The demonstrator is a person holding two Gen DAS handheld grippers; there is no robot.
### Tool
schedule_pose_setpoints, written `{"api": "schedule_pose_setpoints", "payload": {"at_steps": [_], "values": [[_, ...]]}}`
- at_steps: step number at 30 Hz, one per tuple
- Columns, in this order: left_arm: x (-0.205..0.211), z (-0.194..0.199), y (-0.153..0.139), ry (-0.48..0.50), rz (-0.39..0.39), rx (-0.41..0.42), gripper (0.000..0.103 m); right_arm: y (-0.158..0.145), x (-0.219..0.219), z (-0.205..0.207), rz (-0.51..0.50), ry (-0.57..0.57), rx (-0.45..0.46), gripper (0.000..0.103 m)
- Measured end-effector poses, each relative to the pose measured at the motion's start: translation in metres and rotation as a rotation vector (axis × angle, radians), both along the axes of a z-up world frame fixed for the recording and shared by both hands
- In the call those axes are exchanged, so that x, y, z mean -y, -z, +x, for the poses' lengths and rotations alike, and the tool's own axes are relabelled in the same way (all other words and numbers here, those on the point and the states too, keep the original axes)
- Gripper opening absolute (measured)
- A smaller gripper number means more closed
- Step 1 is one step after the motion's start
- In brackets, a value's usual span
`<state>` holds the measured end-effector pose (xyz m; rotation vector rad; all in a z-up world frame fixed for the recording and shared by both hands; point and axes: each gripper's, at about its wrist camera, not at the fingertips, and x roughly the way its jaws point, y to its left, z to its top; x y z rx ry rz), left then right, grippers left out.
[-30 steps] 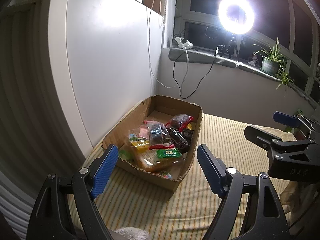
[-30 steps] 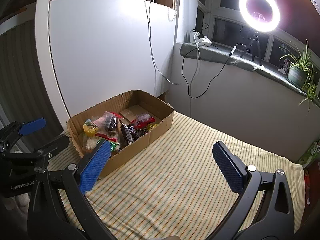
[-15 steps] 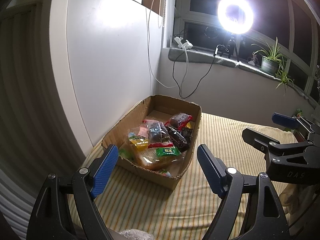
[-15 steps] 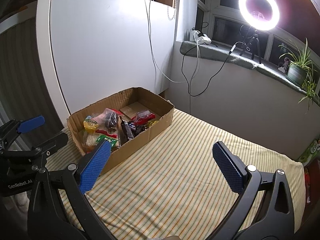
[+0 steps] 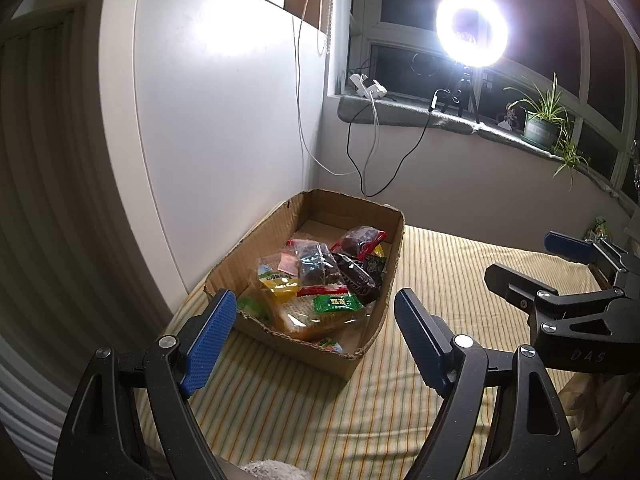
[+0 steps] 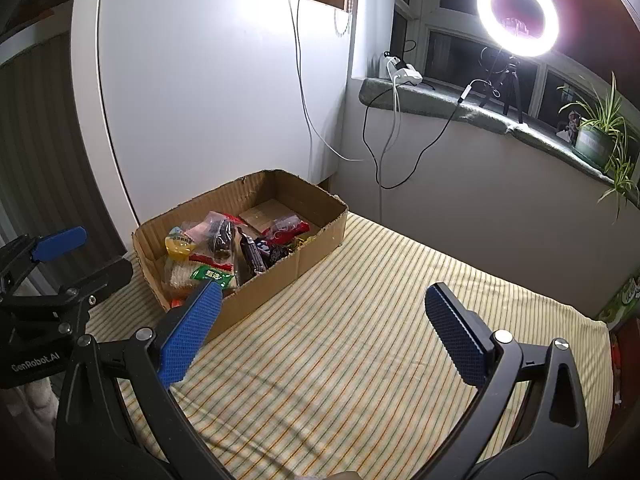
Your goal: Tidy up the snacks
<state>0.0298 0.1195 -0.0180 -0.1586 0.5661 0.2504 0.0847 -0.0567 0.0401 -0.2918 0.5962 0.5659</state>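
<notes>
Two marks — "DAS" (image 5: pixel 587 356); "GenRobot.AI" (image 6: pixel 35 362)

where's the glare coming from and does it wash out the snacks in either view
Left wrist view: the ring light blooms into a white blob and throws a hot patch on the white panel; the snacks in the box stay readable. Right wrist view: the ring shows as a clean circle, and the snacks look dimmer but not washed out.

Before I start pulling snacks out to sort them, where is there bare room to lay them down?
The striped cloth lies bare from the cardboard box across to the wall under the windowsill. Inside the box, only the far end by the white cabinet shows bare bottom; the snack packets crowd its near end.
</notes>
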Motion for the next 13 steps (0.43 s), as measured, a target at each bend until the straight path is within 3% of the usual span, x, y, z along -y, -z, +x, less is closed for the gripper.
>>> {"api": "schedule_pose_setpoints", "payload": {"at_steps": [13], "values": [[0.0064,-0.0009,-0.0002,0.002,0.01,0.006,0.082,0.006,0.0059,0.0024,-0.001,0.011,-0.007,0.103]]}}
